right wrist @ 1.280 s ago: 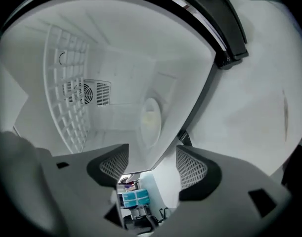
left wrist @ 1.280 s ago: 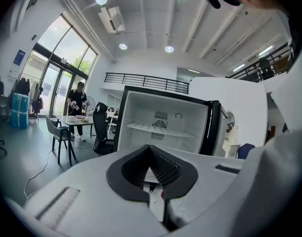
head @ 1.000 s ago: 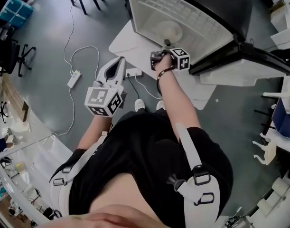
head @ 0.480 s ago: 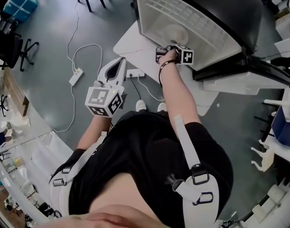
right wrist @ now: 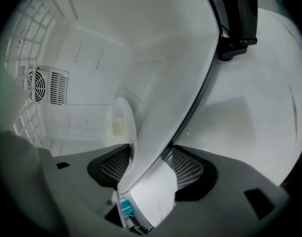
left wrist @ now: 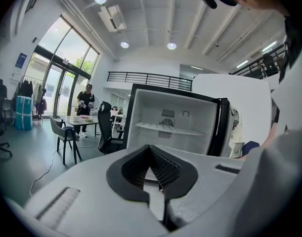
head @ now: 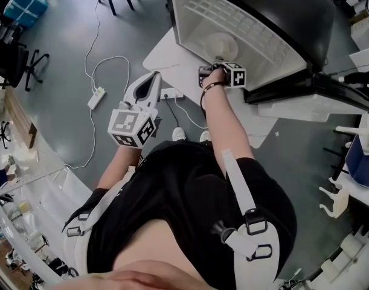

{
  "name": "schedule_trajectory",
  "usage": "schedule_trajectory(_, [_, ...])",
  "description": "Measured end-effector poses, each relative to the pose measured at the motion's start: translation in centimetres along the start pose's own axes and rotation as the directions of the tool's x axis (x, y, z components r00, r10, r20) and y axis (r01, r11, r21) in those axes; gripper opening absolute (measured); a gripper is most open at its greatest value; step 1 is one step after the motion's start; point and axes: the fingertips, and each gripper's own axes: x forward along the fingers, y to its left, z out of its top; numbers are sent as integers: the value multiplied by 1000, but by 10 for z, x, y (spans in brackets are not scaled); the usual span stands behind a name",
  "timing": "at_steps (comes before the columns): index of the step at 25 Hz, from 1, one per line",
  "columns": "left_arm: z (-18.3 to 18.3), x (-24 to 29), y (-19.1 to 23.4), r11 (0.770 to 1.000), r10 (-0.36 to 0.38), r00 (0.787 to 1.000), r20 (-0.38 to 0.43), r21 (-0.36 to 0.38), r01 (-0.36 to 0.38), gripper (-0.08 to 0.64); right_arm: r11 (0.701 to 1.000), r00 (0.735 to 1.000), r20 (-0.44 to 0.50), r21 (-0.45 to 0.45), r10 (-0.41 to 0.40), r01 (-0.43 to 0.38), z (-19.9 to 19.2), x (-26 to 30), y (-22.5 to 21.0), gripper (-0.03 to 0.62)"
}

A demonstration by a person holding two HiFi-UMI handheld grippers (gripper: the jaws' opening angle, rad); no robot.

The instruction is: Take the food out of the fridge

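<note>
The open fridge (head: 256, 23) has a white inside, and a white plate (head: 221, 43) lies on its floor near the front. In the right gripper view the plate (right wrist: 125, 127) shows edge-on with a pale block of food (right wrist: 114, 127) on it. My right gripper (head: 212, 65) is at the plate's near rim. Its jaws (right wrist: 151, 164) are closing with the rim and the fridge's white front lip between them; the pads do not clearly press. My left gripper (head: 149, 89) hangs back over the floor, shut and empty (left wrist: 158, 174), pointing at the fridge (left wrist: 175, 125).
A white board (head: 172, 59) lies under the fridge. A power strip with a white cable (head: 96, 96) lies on the grey floor at left, and office chairs (head: 18, 65) stand beyond it. The fridge door (head: 305, 95) stands open at right. A table, chairs and a distant person (left wrist: 85, 102) are in the room.
My right gripper has pushed further in to the plate's rim at the fridge's front lip. The left gripper has kept still.
</note>
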Motion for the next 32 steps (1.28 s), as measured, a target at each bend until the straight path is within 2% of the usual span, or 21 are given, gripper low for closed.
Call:
schedule_trajectory(8, [0,1,-13,1000,-12,1000,5,15,12,2,990,989,-33,-4,141,-141,1,-7,-8,204])
schedule_trajectory(11, [-1,-2,-15,1000,-8,1000,5,17,8,2,983,982,-53,-25,179,-181,-3,-11,-8,148])
schedule_trajectory(14, [-3,-5,-17,1000,-2,1000,2,18,2,2,975,976,-78,-81,202,-208,-6,-16,-7,63])
schedule_trajectory(18, [-4,-12,-20,1000,8,1000,2,17,-8,2,961,961,-97,-75,257,-265,-6,-24,-2,40])
schedule_trajectory(23, [-6,-18,-27,1000,5,1000,5,21,-5,2,916,916,-116,-75,385,-395,-5,-36,8,21])
schedule_trajectory(28, [-5,-19,-29,1000,-1,1000,8,23,1,2,895,896,-137,-90,423,-437,-6,-49,9,21])
schedule_trajectory(32, [-4,-17,-32,1000,-11,1000,15,21,11,2,860,859,-198,-111,472,-498,-15,-66,14,21])
